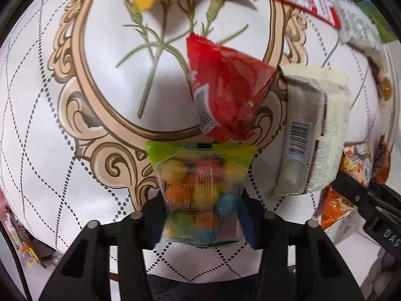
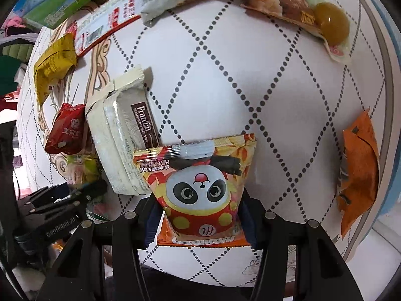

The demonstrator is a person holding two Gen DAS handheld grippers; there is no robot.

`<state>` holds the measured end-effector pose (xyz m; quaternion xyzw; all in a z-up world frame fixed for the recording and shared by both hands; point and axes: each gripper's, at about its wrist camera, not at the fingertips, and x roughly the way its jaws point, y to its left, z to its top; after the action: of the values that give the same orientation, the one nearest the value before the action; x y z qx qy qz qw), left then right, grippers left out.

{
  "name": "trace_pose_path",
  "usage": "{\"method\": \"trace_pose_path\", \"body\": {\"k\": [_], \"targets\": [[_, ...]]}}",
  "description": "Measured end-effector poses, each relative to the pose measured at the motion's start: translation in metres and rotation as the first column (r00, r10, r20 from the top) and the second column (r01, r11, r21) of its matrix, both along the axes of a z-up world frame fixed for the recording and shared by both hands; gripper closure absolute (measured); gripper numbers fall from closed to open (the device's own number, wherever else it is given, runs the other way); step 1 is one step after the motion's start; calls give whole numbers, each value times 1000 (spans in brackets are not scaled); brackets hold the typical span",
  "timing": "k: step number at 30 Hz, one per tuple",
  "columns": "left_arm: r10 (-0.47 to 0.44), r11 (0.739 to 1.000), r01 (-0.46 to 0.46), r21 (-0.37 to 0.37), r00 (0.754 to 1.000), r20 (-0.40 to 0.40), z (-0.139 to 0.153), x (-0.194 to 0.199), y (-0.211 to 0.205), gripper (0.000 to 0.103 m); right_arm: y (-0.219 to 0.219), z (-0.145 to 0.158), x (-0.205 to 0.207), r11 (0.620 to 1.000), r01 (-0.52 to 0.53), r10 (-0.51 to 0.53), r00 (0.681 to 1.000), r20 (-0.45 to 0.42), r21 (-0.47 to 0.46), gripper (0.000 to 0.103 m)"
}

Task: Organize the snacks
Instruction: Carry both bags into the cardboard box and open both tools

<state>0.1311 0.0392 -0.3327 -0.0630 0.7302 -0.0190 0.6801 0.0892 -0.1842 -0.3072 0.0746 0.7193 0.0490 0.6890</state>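
My left gripper [image 1: 201, 215] points down at the table and is shut on a clear bag of coloured candy balls [image 1: 200, 180] with a green top edge. Just beyond the bag lie a red packet [image 1: 225, 95] and a white biscuit pack [image 1: 310, 138]. My right gripper [image 2: 200, 215] is shut on a panda-print snack packet [image 2: 198, 183], whose lower part is squeezed between the fingers. The white biscuit pack [image 2: 125, 138] touches that packet's left corner. The left gripper [image 2: 62, 200] with its candy bag [image 2: 82, 168] shows at the lower left of the right wrist view.
The round table wears a white cloth [image 1: 75, 150] with a dotted diamond pattern. A yellow packet [image 2: 52, 67], a red packet [image 2: 67, 130], an orange packet [image 2: 358, 170], a jelly cup [image 2: 330, 22] and larger packs at the far edge lie around it.
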Motion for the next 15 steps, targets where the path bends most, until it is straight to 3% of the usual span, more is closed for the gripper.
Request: {"method": "trace_pose_path", "body": {"k": [4,9,15], "targets": [[14,1000,-14,-16,1000,28,16,-9,13,59,9,15,-10,1000,-2,1,1000,30,6,52],[18,998,-12,-65,995,97,63,-4,21,60,10,52,-3,998,19,-25,995,96,67,53],[-17,987,59,-153,965,263,159,44,3,60,9,125,30,983,32,-73,972,226,180,53]]}}
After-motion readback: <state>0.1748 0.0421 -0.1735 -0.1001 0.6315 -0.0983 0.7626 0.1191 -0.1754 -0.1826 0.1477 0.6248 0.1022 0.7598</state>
